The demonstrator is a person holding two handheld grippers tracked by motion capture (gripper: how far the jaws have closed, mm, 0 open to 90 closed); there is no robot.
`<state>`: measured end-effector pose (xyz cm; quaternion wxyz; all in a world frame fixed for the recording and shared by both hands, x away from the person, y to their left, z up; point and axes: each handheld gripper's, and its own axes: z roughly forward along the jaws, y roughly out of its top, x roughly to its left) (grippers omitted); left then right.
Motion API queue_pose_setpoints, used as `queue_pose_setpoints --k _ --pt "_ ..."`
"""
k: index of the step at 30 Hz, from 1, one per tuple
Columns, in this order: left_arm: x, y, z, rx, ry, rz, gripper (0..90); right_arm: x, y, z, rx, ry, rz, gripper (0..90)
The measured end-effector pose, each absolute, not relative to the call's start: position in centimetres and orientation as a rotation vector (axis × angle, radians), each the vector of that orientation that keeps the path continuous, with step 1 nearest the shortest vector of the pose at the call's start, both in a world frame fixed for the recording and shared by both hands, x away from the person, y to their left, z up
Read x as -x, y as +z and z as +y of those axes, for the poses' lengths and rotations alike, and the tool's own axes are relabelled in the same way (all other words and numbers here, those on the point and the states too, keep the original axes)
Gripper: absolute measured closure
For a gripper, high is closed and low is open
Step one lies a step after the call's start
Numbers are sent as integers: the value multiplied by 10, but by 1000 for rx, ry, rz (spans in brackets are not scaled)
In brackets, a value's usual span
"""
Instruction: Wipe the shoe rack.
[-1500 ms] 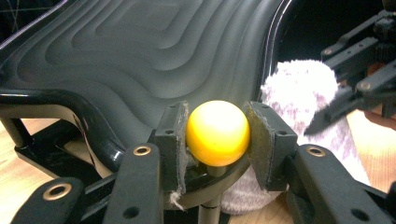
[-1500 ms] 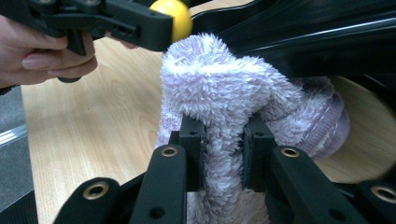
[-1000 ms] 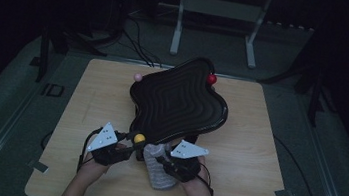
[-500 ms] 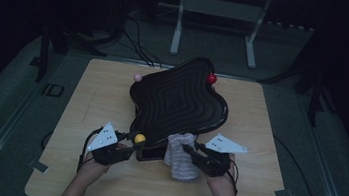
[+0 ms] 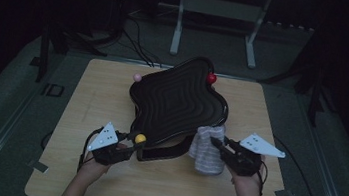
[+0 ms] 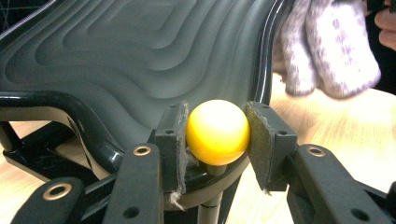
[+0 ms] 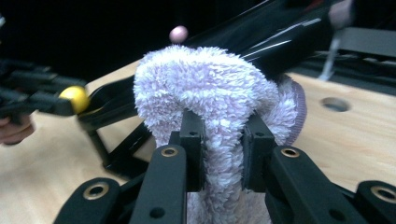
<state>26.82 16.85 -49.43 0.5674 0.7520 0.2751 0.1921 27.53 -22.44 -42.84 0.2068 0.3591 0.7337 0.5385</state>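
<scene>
2 grippers work at the near edge of a black wavy tray point(image 5: 177, 103) that stands tilted on a dark stand on the wooden table point(image 5: 91, 183). The left gripper point(image 5: 132, 140) has its jaws closed on a yellow ball point(image 6: 217, 132), a knob on a short stem at the tray's near-left rim; in the left gripper view both pads press against the ball's sides. The right gripper point(image 5: 214, 144) holds a fluffy pale cloth point(image 7: 210, 93), its jaws pinching a fold of it narrowly. In the high view the cloth hangs just at the tray's near-right edge, touching the rim. A red ball point(image 5: 211, 78) sits at the tray's far rim and a pink ball point(image 5: 137, 77) at its far-left corner.
</scene>
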Motion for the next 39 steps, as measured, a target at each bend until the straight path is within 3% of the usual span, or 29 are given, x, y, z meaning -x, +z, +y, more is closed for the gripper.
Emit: queue_pose_setpoints --k 21,39 --pt "-269 -494 169 -1769 439 637 604 -308 -379 -258 -1027 1516 1838 744" --pt "-270 -494 170 -1770 429 637 604 -289 -417 -240 -1022 1482 1963 747"
